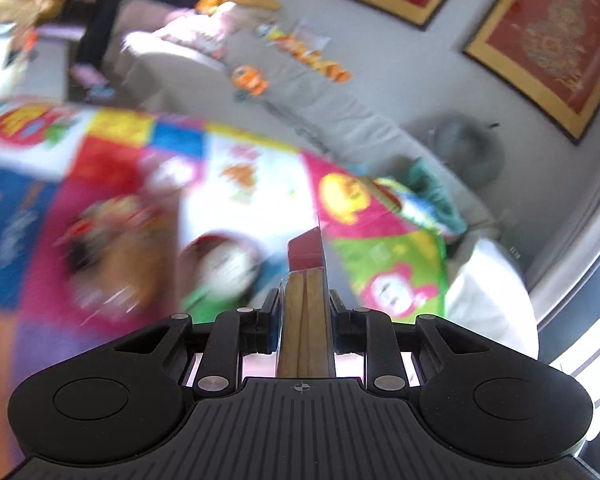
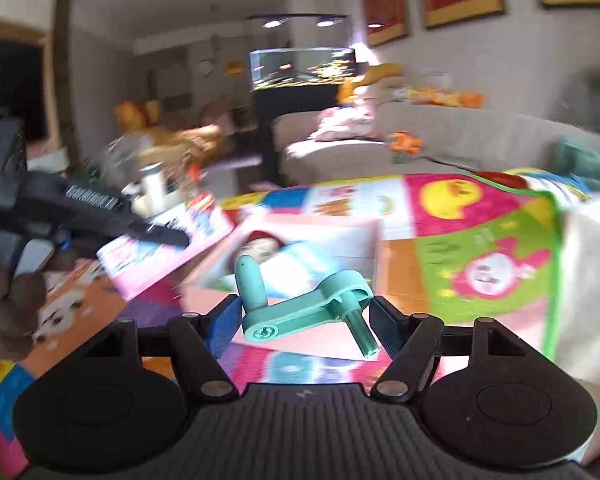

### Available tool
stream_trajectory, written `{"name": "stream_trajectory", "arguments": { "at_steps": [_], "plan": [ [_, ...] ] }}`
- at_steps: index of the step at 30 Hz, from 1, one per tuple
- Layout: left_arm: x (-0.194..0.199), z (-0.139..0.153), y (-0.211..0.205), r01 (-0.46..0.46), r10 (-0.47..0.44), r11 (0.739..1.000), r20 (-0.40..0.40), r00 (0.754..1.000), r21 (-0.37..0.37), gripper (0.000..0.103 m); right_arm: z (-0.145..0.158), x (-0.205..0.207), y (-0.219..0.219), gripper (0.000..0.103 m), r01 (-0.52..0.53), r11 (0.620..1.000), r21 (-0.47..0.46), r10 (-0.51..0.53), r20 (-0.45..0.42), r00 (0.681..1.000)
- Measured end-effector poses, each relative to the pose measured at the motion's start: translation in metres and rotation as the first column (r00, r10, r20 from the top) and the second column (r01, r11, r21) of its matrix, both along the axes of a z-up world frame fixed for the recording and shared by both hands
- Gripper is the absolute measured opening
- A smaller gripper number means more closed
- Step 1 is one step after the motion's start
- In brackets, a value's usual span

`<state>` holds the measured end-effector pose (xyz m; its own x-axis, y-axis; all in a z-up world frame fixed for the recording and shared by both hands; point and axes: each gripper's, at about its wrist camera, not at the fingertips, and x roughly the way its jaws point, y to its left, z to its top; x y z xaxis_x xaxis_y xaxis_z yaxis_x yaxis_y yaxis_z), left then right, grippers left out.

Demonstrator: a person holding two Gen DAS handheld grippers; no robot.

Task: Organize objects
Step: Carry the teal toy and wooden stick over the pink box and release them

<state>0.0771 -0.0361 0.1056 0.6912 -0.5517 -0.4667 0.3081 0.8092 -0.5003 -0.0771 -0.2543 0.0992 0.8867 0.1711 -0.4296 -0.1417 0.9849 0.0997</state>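
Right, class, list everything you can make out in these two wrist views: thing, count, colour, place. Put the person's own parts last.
book: one, tan page edges with a red cover, clamped between the left gripper's pads
crank handle: one, teal plastic, between the right gripper's pads
play mat: one, multicoloured cartoon squares, on the floor
box: one, pale pink, open on the mat, blurred contents
sofa: one, grey, behind the mat, small orange toys on it
framed pictures: at least three, red with gold frames, on the wall
fish tank: one, on a dark stand, far end of the room
left gripper: black, shut on the book
right gripper: black, closed on the crank handle
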Motion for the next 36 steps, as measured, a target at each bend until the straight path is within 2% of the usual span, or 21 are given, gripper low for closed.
{"name": "stream_trajectory", "arguments": {
  "at_steps": [3,6,11,14,20,26,29,31,33,36],
  "plan": [
    [0.025,-0.003,-0.048,0.018,-0.019,1.0,0.061,0.998,0.016,0.026,-0.004,0.0,-0.017,0.07,0.048,0.999,0.024,-0.048,-0.001,0.999],
    [0.041,-0.024,-0.084,0.009,-0.014,0.999,0.084,0.996,0.052,0.026,-0.01,-0.003,-0.03,0.07,0.067,0.997,0.024,-0.067,-0.004,0.998],
    [0.044,-0.058,-0.104,-0.018,0.009,0.978,0.042,0.999,0.207,0.029,-0.019,-0.002,-0.046,0.07,0.097,0.995,0.021,-0.097,-0.013,0.995],
    [0.028,-0.053,-0.093,0.004,-0.015,0.975,0.046,0.999,0.22,0.027,-0.022,0.003,-0.051,0.071,0.106,0.994,0.025,-0.106,-0.018,0.994],
    [-0.016,-0.024,-0.041,0.01,-0.033,0.987,0.137,0.99,0.162,0.027,-0.016,0.02,-0.058,0.071,0.121,0.99,0.065,-0.12,-0.023,0.992],
    [-0.055,-0.036,0.012,0.013,-0.044,0.975,0.133,0.99,0.22,0.027,0.009,0.047,-0.057,0.071,0.101,0.983,0.156,-0.103,-0.001,0.995],
    [-0.058,-0.048,0.032,-0.02,0.003,0.98,0.083,0.997,0.197,0.027,0.032,0.079,-0.047,0.071,0.063,0.977,0.206,-0.073,0.041,0.996],
    [-0.055,-0.053,0.042,-0.061,0.049,0.981,0.067,0.997,0.183,0.027,0.045,0.116,-0.041,0.073,0.05,0.963,0.265,-0.061,0.032,0.998],
    [-0.053,-0.052,0.054,-0.109,0.099,0.977,0.064,0.993,0.181,0.027,0.049,0.157,-0.034,0.078,0.049,0.953,0.3,-0.042,-0.03,0.999],
    [-0.054,-0.055,0.08,-0.168,0.157,0.971,0.079,0.985,0.171,0.027,0.041,0.193,-0.023,0.078,0.109,0.952,0.286,-0.077,-0.122,0.99]
  ]
}}
